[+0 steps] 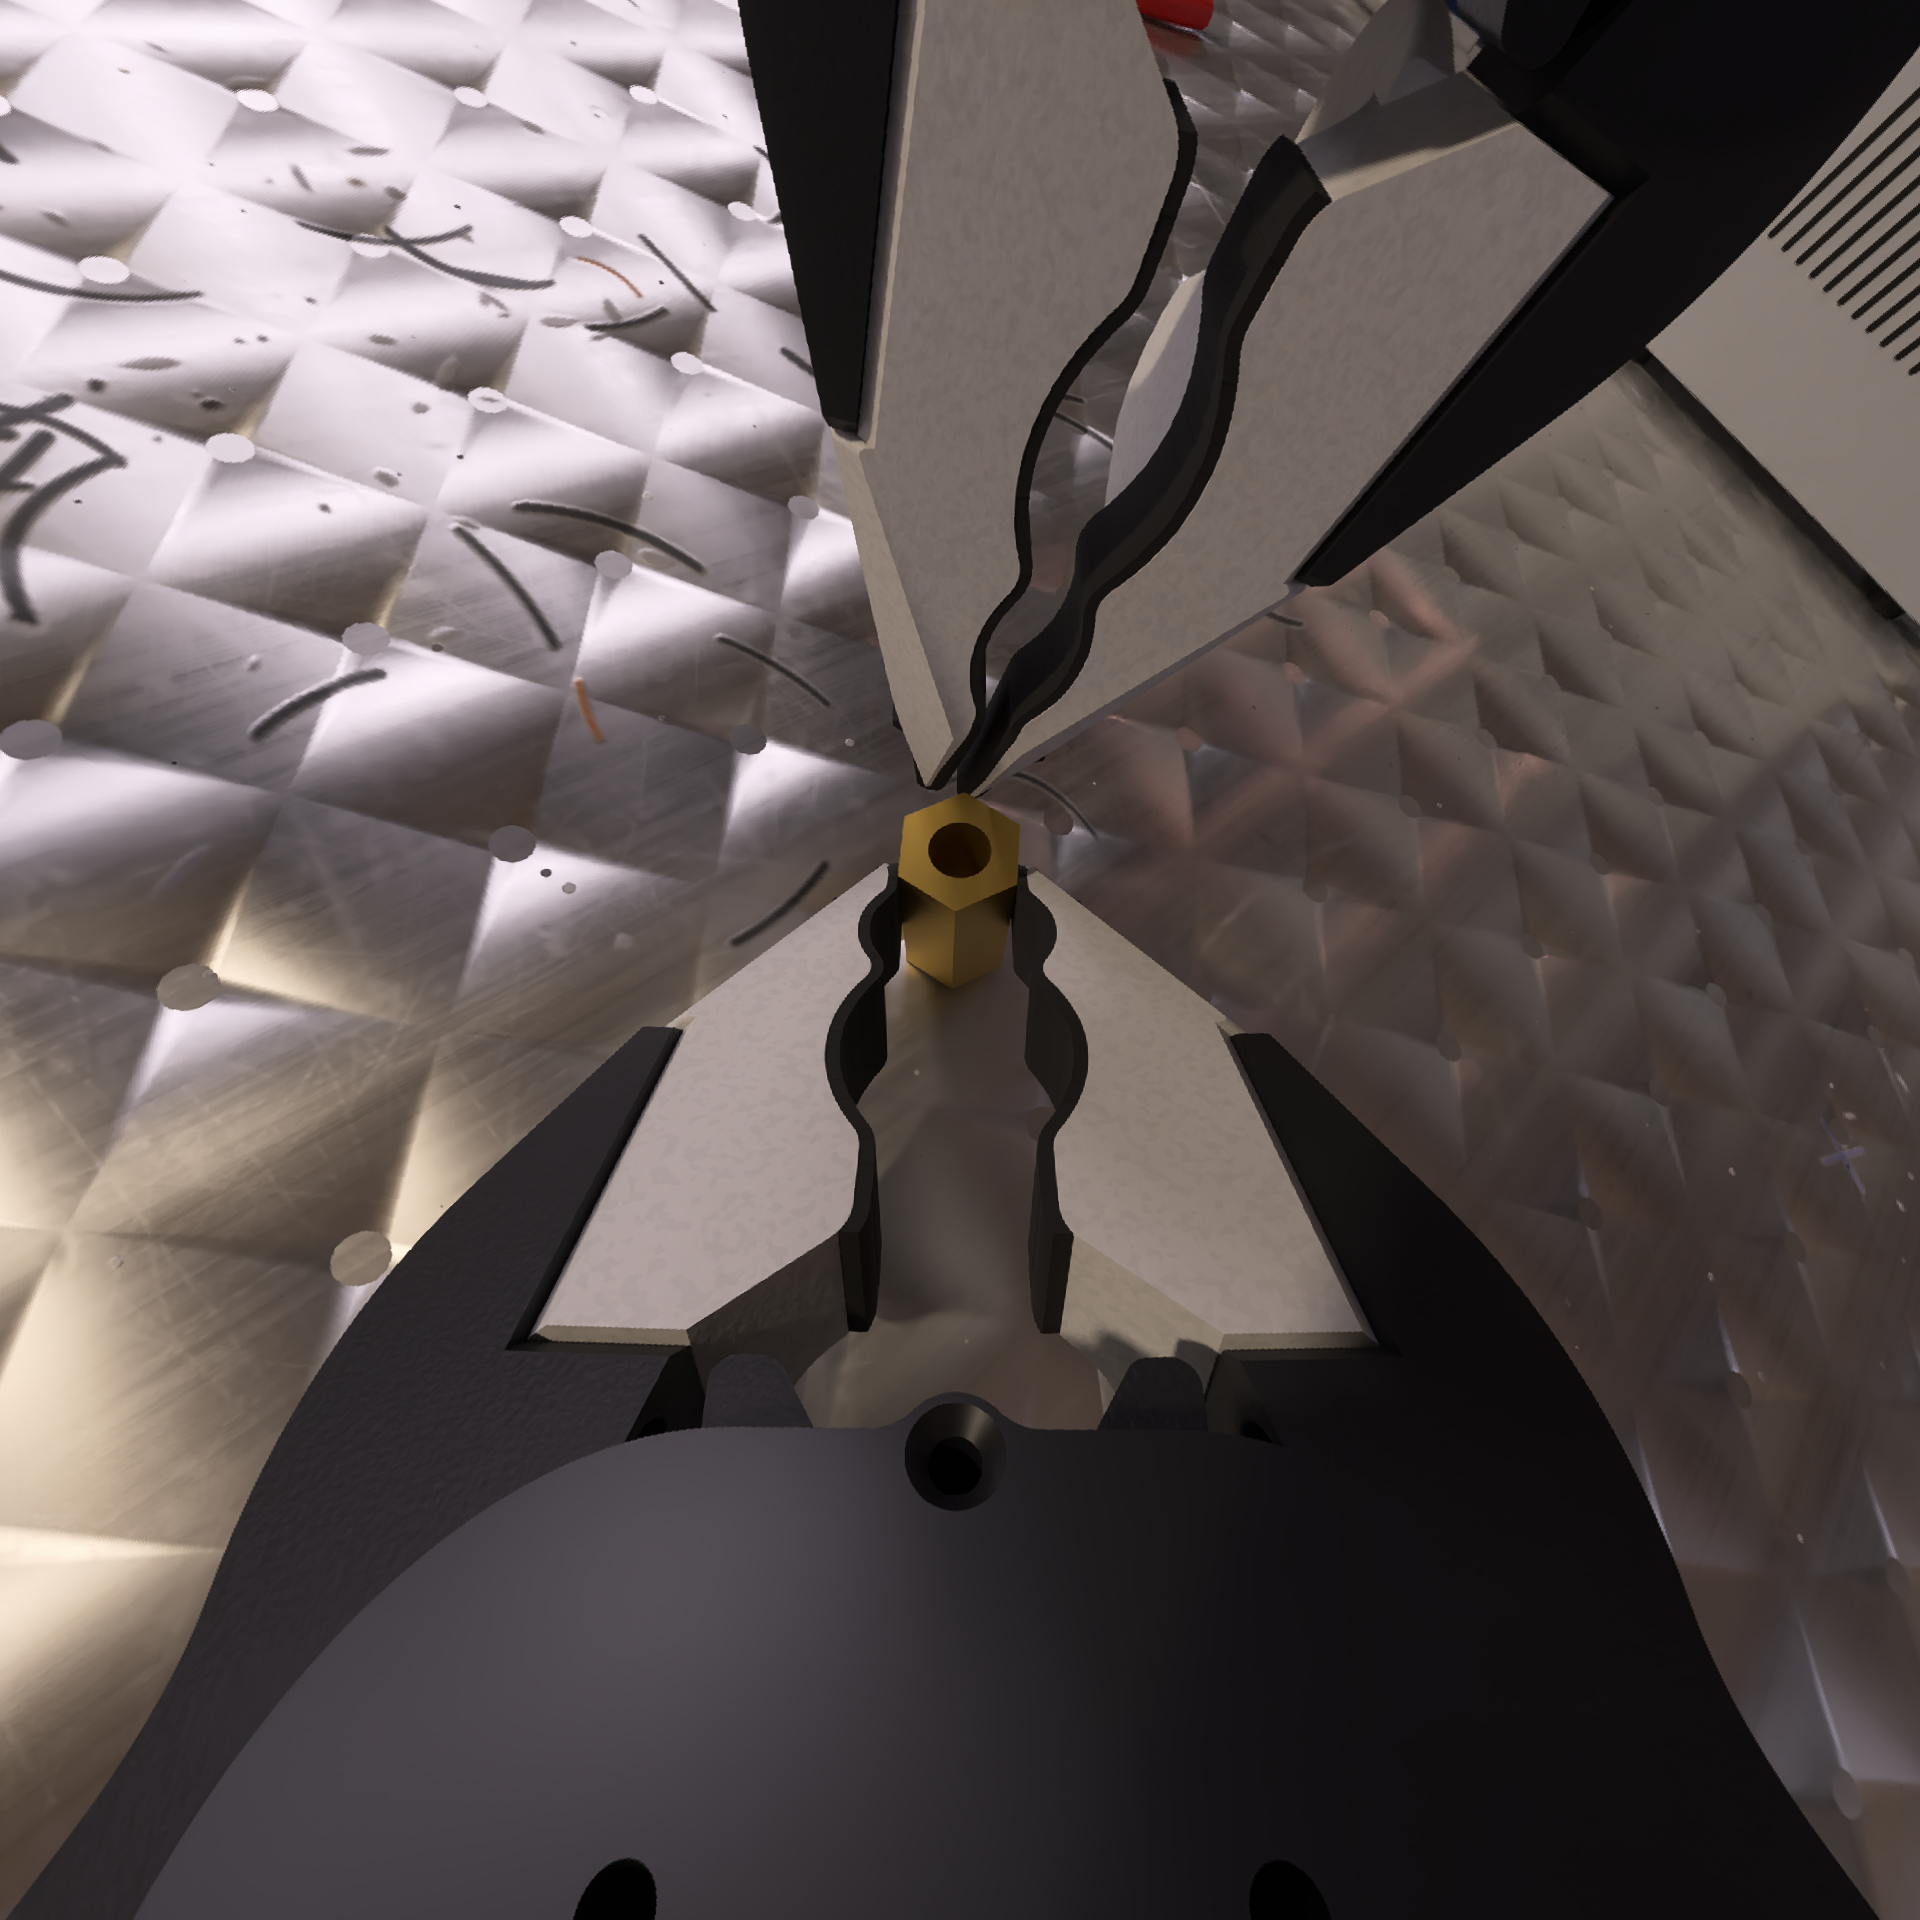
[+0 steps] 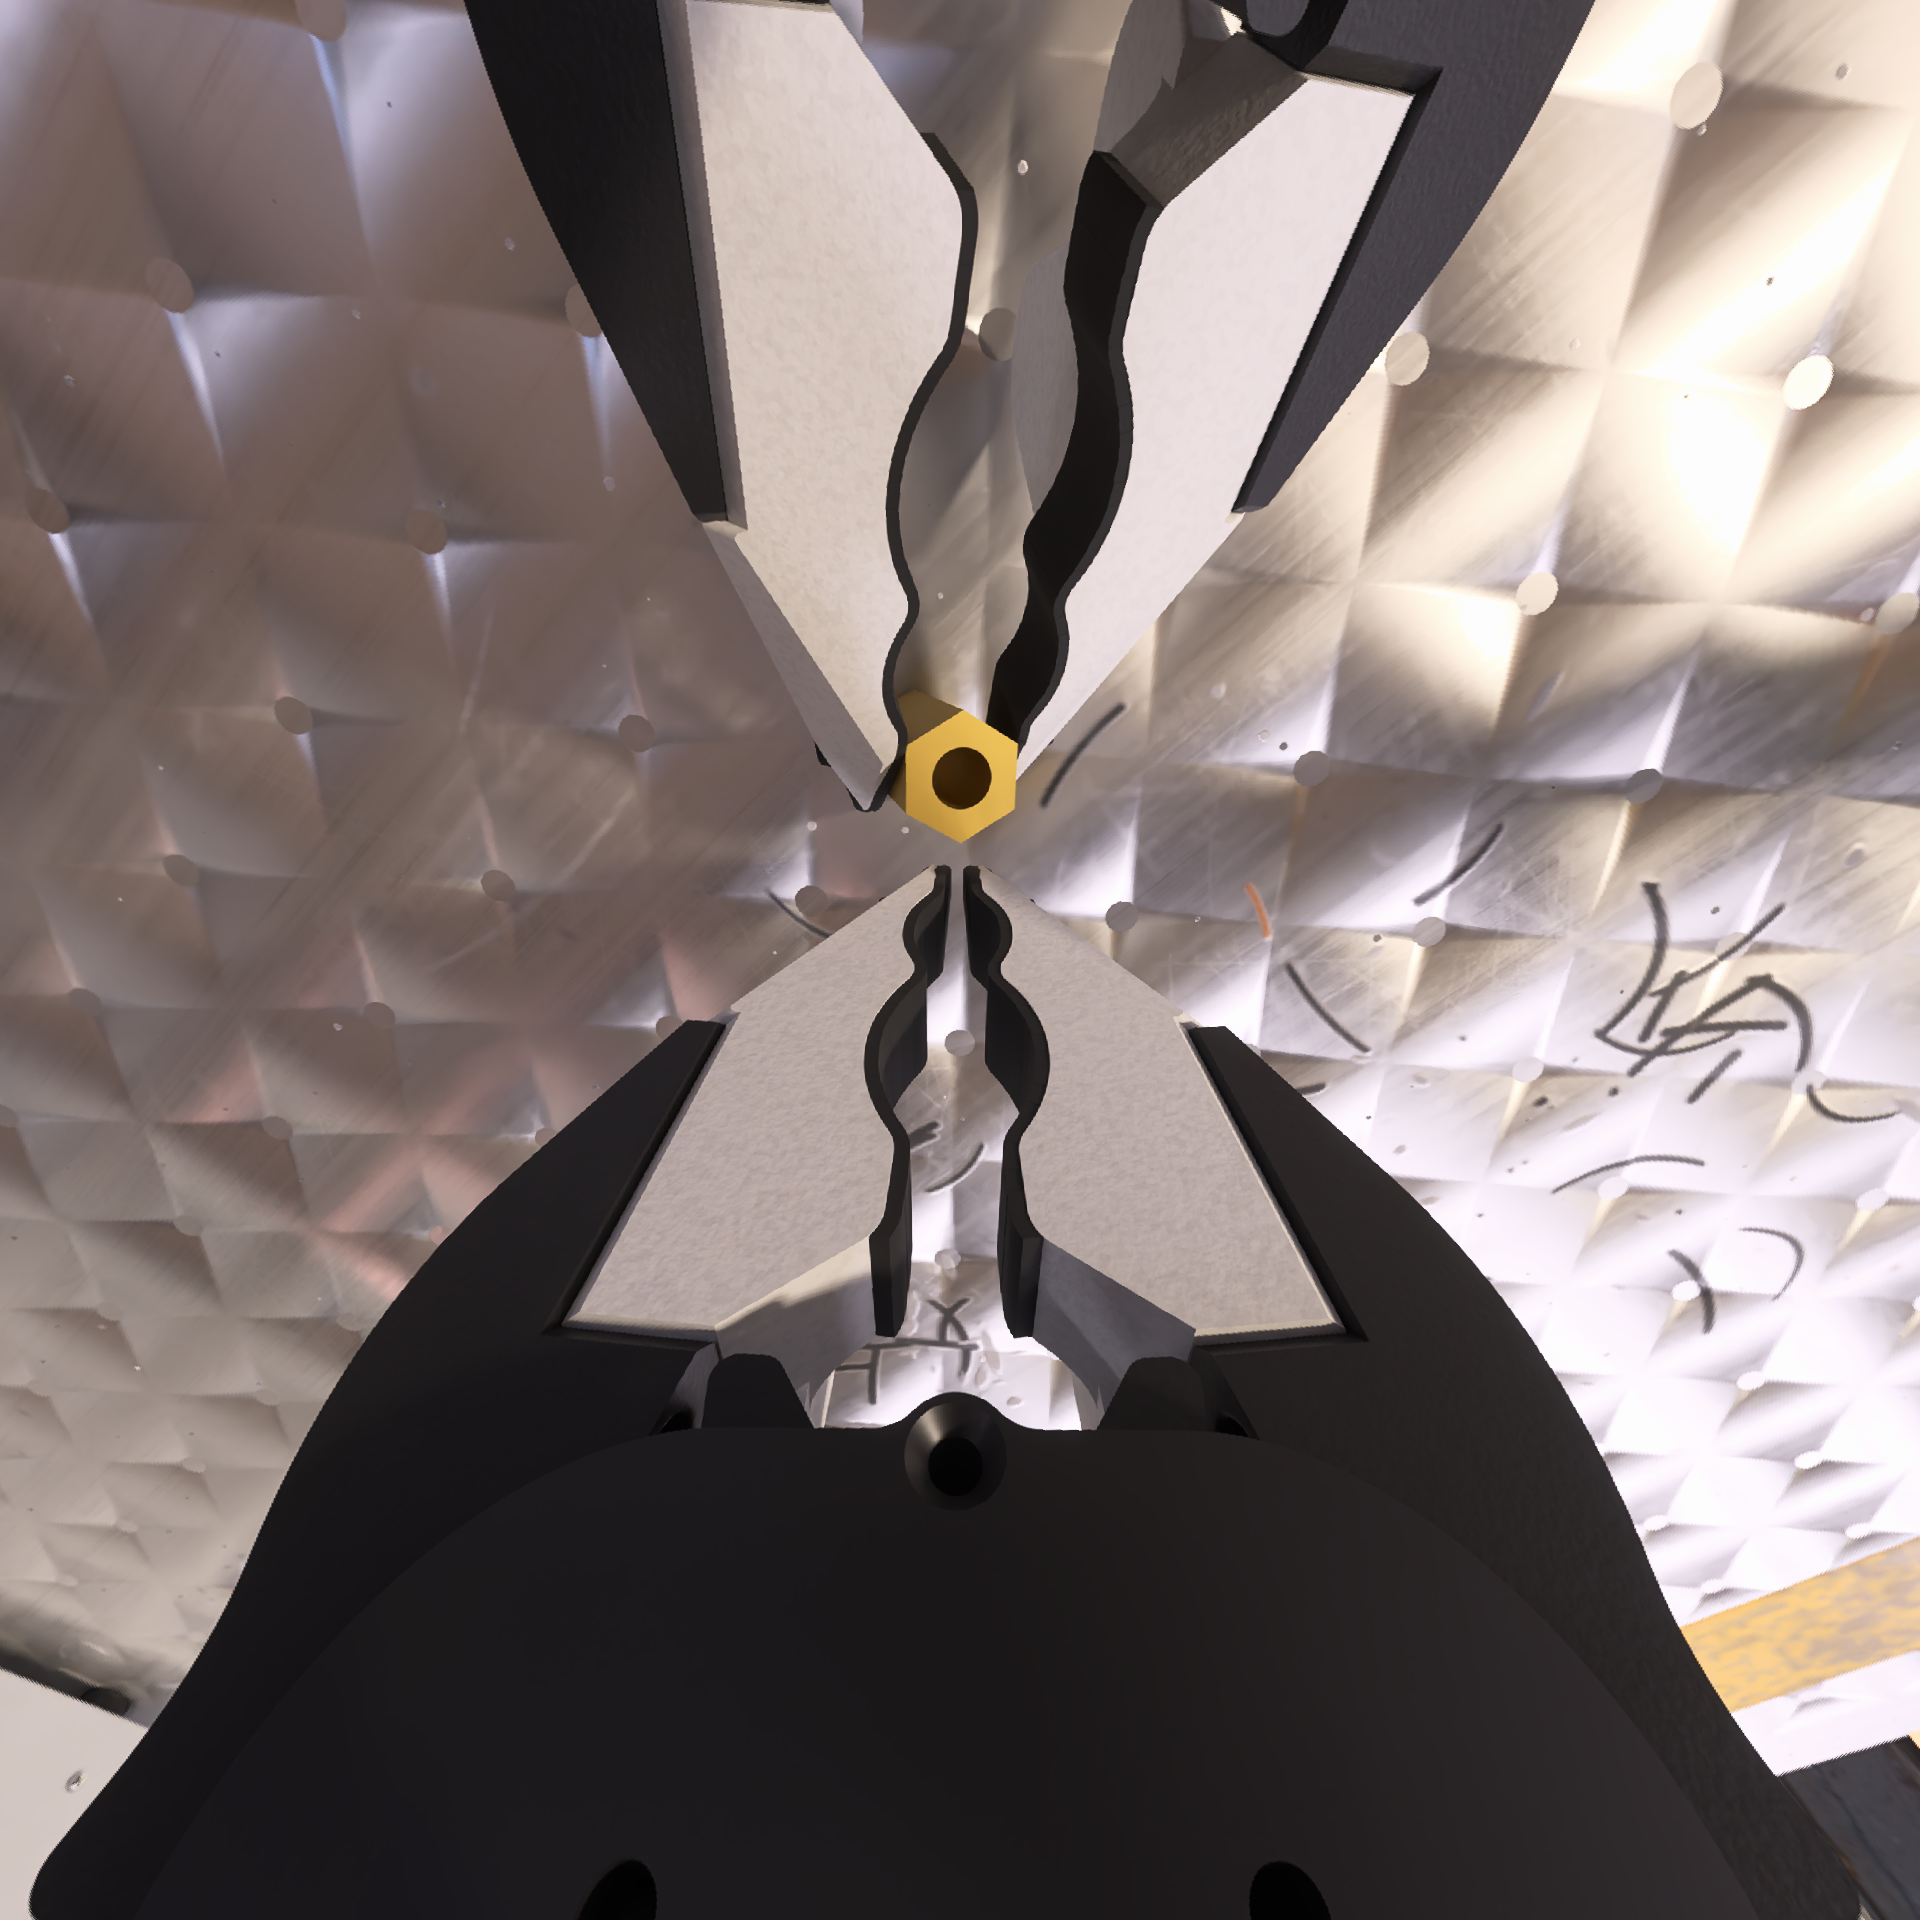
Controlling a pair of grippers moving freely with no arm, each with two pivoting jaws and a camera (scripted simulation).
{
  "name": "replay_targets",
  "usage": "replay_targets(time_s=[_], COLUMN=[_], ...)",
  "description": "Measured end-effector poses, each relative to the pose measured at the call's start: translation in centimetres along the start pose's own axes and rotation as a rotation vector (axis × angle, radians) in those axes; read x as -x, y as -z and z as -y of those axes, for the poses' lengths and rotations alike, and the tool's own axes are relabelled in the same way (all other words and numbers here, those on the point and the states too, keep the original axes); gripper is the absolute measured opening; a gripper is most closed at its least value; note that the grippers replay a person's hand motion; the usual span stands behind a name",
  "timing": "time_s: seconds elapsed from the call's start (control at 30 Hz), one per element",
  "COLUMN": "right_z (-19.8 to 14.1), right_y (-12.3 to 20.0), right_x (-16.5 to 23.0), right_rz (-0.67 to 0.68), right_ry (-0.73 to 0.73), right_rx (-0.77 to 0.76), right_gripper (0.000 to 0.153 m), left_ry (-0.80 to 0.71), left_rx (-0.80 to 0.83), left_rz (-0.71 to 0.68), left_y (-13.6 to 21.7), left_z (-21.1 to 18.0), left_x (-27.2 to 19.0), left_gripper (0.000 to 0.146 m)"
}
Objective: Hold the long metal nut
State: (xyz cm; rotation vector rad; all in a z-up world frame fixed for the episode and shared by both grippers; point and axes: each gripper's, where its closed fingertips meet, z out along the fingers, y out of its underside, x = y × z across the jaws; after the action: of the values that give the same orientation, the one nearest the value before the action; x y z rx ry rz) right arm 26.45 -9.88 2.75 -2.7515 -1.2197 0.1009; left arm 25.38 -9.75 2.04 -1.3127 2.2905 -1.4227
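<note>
The long metal nut (image 1: 954,904) is a brass hexagonal sleeve with a round bore. In the left wrist view my left gripper (image 1: 956,883) is shut on it, one fingertip on each side of the nut, holding it above the metal table (image 1: 416,727). My right gripper (image 1: 951,777) reaches in from the top, shut and empty, with its tips just beyond the nut's far end. In the right wrist view the nut (image 2: 958,774) faces me end-on, held by the left gripper (image 2: 951,764). My right gripper (image 2: 956,878) sits just below it, apart from it.
The table is brushed metal with a quilted pattern, small holes and black scribble marks (image 2: 1704,1029). A white box with black vent slots (image 1: 1829,239) and a red object (image 1: 1169,12) lie beyond. A yellow strip (image 2: 1808,1652) runs along the lower right edge.
</note>
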Motion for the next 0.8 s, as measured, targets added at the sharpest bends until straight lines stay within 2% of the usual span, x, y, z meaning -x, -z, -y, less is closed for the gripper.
replay_targets(time_s=[0.1,0.3,0.4,0.47,0.53,0.67,0.8], right_z=[0.0,-0.3,0.0,0.5,0.5,-0.3,0.3], right_y=[-0.1,0.5,1.4,1.9,1.9,1.2,1.6], right_x=[-0.1,-0.7,-1.3,-1.6,-1.5,-0.9,-0.7], right_rz=[-0.030,-0.094,-0.147,-0.198,-0.252,-0.390,-0.466], right_ry=[0.000,-0.090,-0.211,-0.301,-0.376,-0.443,-0.506], right_rx=[0.003,-0.059,-0.194,-0.332,-0.436,-0.530,-0.675], right_gripper=[0.003,0.014,0.012,0.000,0.000,0.000,0.000], left_ry=[0.000,0.006,0.008,0.011,0.017,0.019,0.013], left_rx=[-0.001,0.000,-0.001,-0.001,-0.002,-0.002,-0.001], left_rz=[0.001,-0.007,-0.009,-0.012,-0.015,-0.019,-0.015], left_y=[0.0,0.0,0.0,0.0,0.0,0.0,0.0], left_z=[0.0,0.0,0.0,0.0,0.0,0.0,0.0], left_x=[0.0,0.0,0.0,0.0,0.0,0.0,0.0], left_gripper=[0.020,0.020,0.020,0.020,0.020,0.020,0.020])
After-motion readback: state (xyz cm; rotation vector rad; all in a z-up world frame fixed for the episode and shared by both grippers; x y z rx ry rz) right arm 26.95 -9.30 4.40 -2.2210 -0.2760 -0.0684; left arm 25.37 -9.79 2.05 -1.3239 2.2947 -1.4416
